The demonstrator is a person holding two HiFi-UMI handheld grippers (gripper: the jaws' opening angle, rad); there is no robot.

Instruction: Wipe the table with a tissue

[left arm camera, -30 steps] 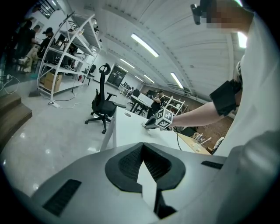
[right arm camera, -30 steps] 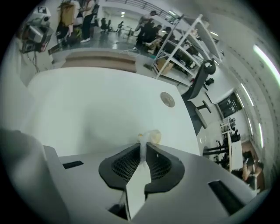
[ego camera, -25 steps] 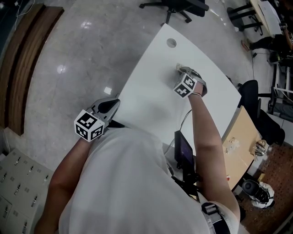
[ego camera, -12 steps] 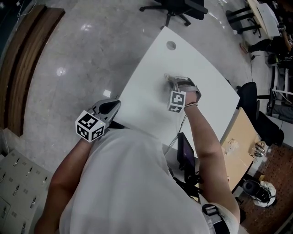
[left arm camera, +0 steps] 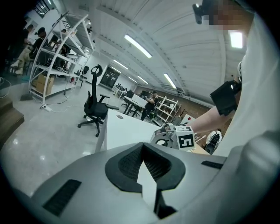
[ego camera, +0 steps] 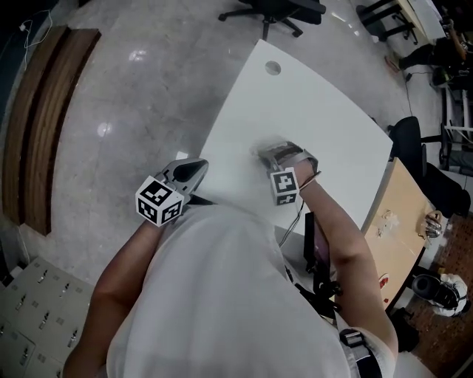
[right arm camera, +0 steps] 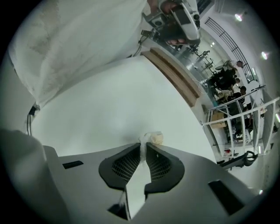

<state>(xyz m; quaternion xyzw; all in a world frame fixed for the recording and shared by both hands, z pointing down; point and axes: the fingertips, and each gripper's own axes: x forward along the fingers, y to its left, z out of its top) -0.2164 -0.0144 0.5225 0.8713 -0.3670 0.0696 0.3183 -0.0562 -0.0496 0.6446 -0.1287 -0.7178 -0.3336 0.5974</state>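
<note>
A crumpled white tissue (right arm camera: 152,137) sticks out past the tips of my right gripper (right arm camera: 143,148), whose jaws are shut on it. The tissue presses on the white table (right arm camera: 113,105). In the head view the right gripper (ego camera: 272,153) is blurred over the near middle of the table (ego camera: 310,103), and the tissue itself is hard to make out there. My left gripper (ego camera: 194,171) hangs off the table's left edge over the floor, jaws shut with nothing between them. The left gripper view has the left gripper (left arm camera: 142,151) aimed along the table (left arm camera: 122,129) toward the right gripper (left arm camera: 175,138).
A round cable hole (ego camera: 273,68) lies near the table's far corner. A black office chair (ego camera: 277,11) stands beyond the far end. To the right stand a brown desk (ego camera: 395,214) and another black chair (ego camera: 410,144). A dark device (ego camera: 309,244) hangs at the person's waist.
My right gripper has dragged the tissue across the table toward the person and to the left. The left gripper has barely moved.
</note>
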